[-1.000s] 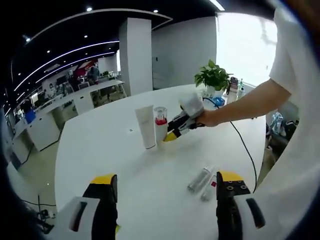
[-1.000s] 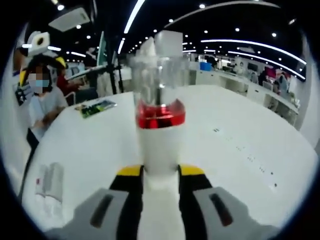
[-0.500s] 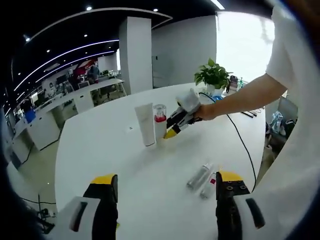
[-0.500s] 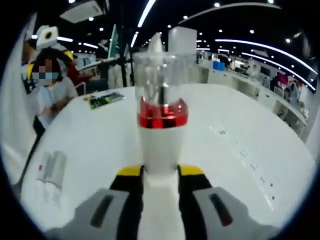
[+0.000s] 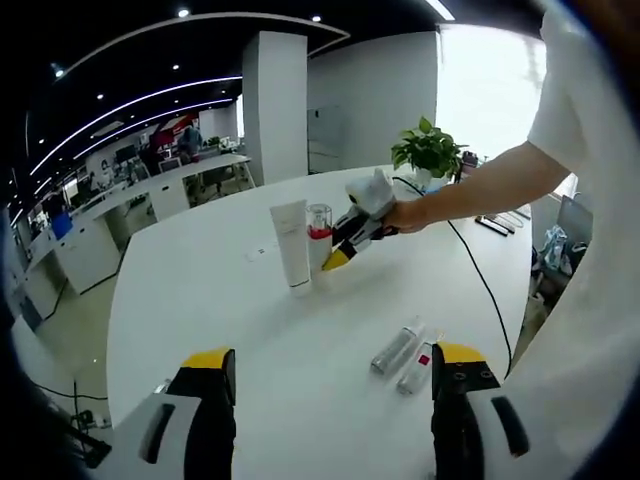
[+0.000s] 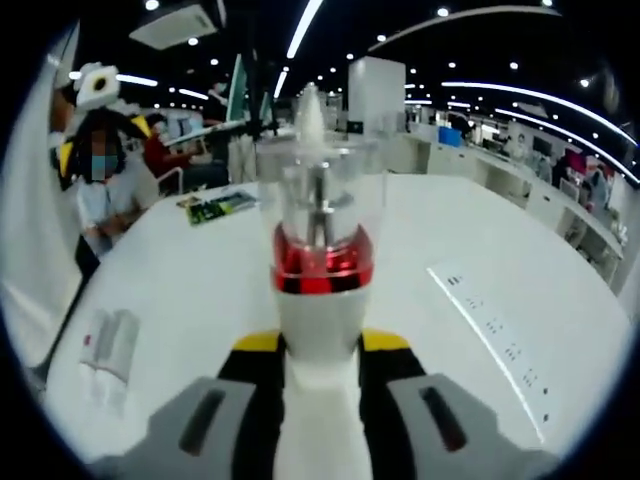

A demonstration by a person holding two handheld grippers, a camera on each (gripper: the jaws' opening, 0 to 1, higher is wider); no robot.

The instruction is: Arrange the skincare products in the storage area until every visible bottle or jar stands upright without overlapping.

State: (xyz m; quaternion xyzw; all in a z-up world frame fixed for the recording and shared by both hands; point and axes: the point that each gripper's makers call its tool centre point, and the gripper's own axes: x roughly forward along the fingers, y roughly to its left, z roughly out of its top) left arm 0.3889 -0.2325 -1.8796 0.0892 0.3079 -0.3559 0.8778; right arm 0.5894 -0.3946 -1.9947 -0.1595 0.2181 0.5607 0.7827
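In the left gripper view, the left gripper (image 5: pixel 327 395) hangs with jaws wide apart over bare white table (image 5: pixel 200 300). Two small bottles (image 5: pixel 398 350) lie flat near the table's edge by the person. Farther in, toward the middle, the right gripper (image 5: pixel 333 259) is clamped on the upright pump bottle (image 5: pixel 319 233), just beside the standing white tube (image 5: pixel 291 246). Open tabletop surrounds them up to the potted plant (image 5: pixel 428 153) at the far edge.

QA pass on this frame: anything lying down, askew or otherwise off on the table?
Yes: two clear bottles lie flat, side by side, on the white table, near the open left gripper. The white tube stands upright. The right gripper is shut on the upright red-banded pump bottle beside the tube. Nothing looks spilled.
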